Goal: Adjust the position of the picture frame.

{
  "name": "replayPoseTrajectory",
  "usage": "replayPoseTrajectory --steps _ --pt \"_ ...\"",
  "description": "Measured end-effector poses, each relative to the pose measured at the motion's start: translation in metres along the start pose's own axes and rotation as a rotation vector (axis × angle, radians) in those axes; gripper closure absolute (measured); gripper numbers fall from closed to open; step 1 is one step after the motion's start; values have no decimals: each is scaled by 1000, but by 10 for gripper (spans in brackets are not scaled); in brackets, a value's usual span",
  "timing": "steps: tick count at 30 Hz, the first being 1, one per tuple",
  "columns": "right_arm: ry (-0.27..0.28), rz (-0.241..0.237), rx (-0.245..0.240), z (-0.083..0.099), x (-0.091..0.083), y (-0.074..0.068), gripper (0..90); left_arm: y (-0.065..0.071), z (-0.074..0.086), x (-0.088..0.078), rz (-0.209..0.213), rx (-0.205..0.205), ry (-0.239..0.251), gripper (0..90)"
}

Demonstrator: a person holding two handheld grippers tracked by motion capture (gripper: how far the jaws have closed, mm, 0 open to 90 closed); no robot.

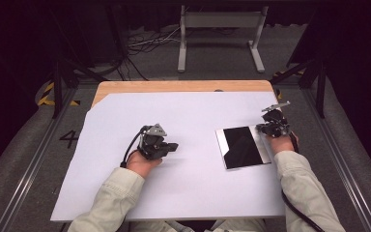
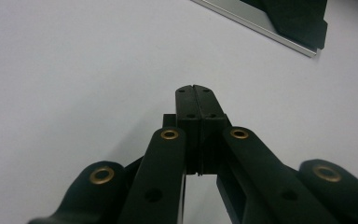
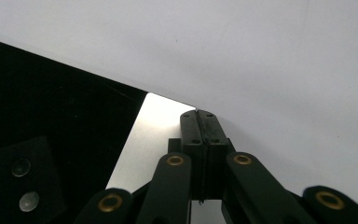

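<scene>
Sleeved forearms come in from the near edge of the tabletop, whose wood is covered by a large white sheet. Right of centre on the sheet lies a flat black panel with a silver border. At its far right corner sits the right gripper, jaws closed together and empty, tips over the silver border. Well apart to the left, the left gripper rests on the sheet, closed and empty too.

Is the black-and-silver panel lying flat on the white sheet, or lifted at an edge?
Flat, as far as the pictures show: in the high view the panel lies on the white sheet. The right gripper, shut, sits at its far right corner.
</scene>
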State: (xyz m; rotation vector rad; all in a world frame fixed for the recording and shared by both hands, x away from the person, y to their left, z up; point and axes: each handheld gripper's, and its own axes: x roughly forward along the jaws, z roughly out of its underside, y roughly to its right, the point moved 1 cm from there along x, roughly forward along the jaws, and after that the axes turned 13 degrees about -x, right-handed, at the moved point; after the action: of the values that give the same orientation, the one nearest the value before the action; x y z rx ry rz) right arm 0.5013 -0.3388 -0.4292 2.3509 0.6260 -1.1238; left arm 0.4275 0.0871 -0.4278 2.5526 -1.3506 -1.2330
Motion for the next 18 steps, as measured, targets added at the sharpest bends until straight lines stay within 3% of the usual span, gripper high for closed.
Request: replayPoseTrajectory --steps 4,7,18 --pt "-6 -11 -15 -8 4 -4 900 0 -1 1 6 -1 0 900" --pt "-12 -16 -58 -21 11 -16 900 -1 -1 0 7 0 6 900" --pt "6 -114 -255 -70 29 -86 900 -9 -1 -6 7 -26 16 900"
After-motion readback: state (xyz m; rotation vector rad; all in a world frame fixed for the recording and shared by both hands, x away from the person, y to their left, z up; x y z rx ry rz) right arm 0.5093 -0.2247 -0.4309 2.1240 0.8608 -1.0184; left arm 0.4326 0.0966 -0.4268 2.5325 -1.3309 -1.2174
